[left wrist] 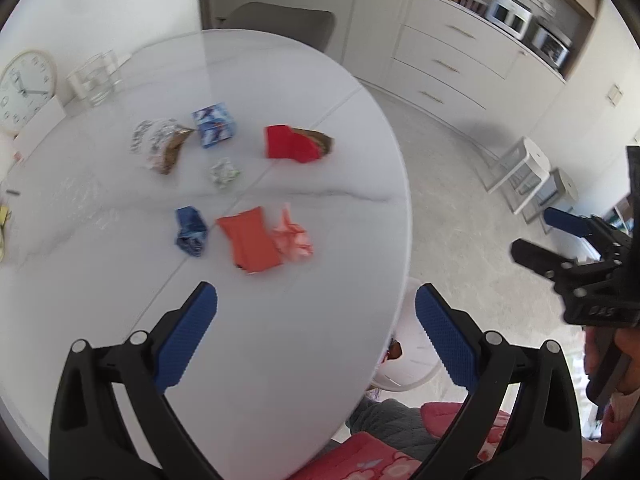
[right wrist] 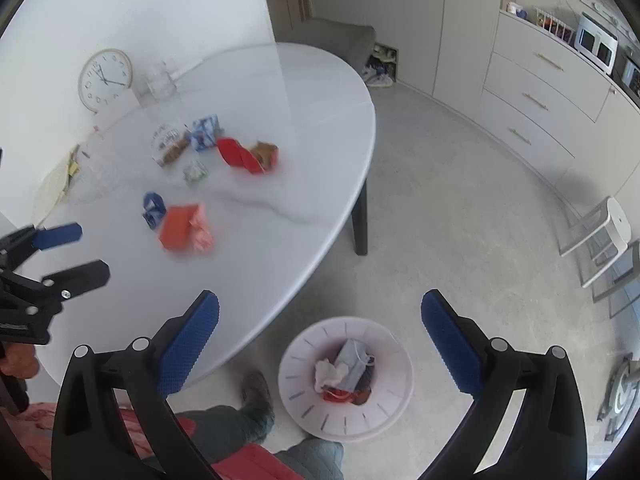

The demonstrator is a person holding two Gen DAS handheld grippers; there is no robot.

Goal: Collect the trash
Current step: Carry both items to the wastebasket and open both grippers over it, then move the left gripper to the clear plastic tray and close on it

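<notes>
Several pieces of trash lie on the white oval table (left wrist: 120, 320): an orange wrapper (left wrist: 248, 238), a pink crumpled paper (left wrist: 294, 236), a blue crushed packet (left wrist: 191, 231), a red wrapper (left wrist: 294, 143), a blue carton (left wrist: 214, 124), a small crumpled ball (left wrist: 224, 172) and a printed bag (left wrist: 158, 144). My left gripper (left wrist: 316, 320) is open above the table's near part, nothing between its fingers. My right gripper (right wrist: 320, 328) is open above the white bin (right wrist: 304, 408) on the floor. The bin holds a grey packet (right wrist: 352, 362), white paper and red scraps.
A round clock (right wrist: 105, 78) and a clear glass container (right wrist: 160, 80) stand at the table's far side. A grey chair (left wrist: 280, 20) is behind the table. White drawers (left wrist: 448, 64) and step stools (left wrist: 524, 172) line the right. A person's knees and a pink cushion (left wrist: 360, 456) are below.
</notes>
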